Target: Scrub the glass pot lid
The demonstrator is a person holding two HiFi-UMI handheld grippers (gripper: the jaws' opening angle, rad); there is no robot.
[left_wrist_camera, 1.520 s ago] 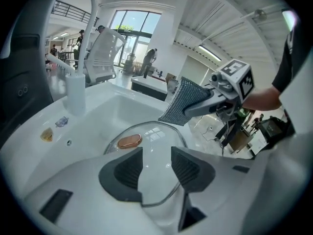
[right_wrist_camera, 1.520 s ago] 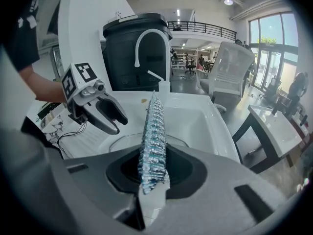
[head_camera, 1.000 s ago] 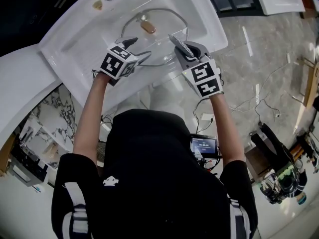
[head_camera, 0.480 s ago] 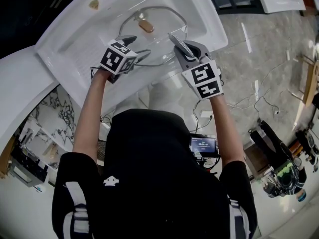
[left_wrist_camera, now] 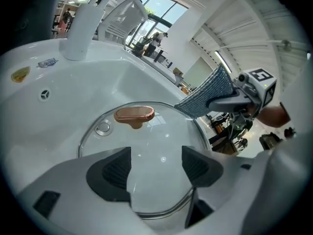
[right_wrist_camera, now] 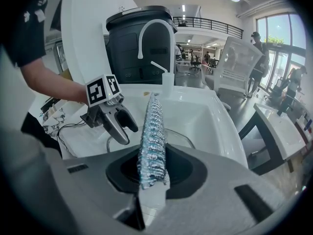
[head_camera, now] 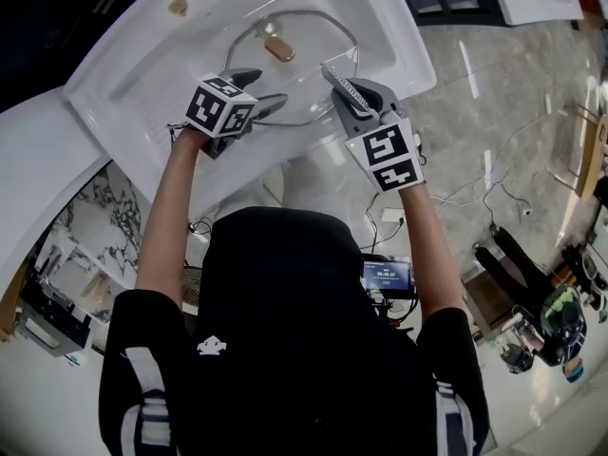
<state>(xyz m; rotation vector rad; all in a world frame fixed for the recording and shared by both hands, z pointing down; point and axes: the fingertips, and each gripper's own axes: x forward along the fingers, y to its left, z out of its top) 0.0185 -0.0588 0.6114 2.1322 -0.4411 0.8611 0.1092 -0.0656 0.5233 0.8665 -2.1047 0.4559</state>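
Since a second ago, the left gripper (head_camera: pixel 258 87) has edged slightly farther over the sink (head_camera: pixel 142 84), while the right gripper (head_camera: pixel 359 98) has barely shifted.

Seen in its own view, the left gripper (left_wrist_camera: pixel 155 168) has its jaws spread wide and grips nothing. Clear glass of the lid (left_wrist_camera: pixel 146 136) shows between them. The gripper body hides the lid's near rim, so contact cannot be judged.

The right gripper (right_wrist_camera: pixel 152 173) is clenched on a blue-grey mesh cloth (right_wrist_camera: pixel 152 131), held on edge and sticking straight out past the jaws. From above, the cloth (head_camera: pixel 340 82) sits just over the lid's right rim. Whether it touches the glass is unclear.

The lid (head_camera: pixel 304 55) lies flat in the white sink, its copper-coloured knob (head_camera: pixel 279 49) facing up beyond both grippers. In the left gripper view the knob (left_wrist_camera: pixel 134 114) sits towards the lid's far side.

A white tap (left_wrist_camera: pixel 80 28) rises behind the sink, its top cut off by the frame.
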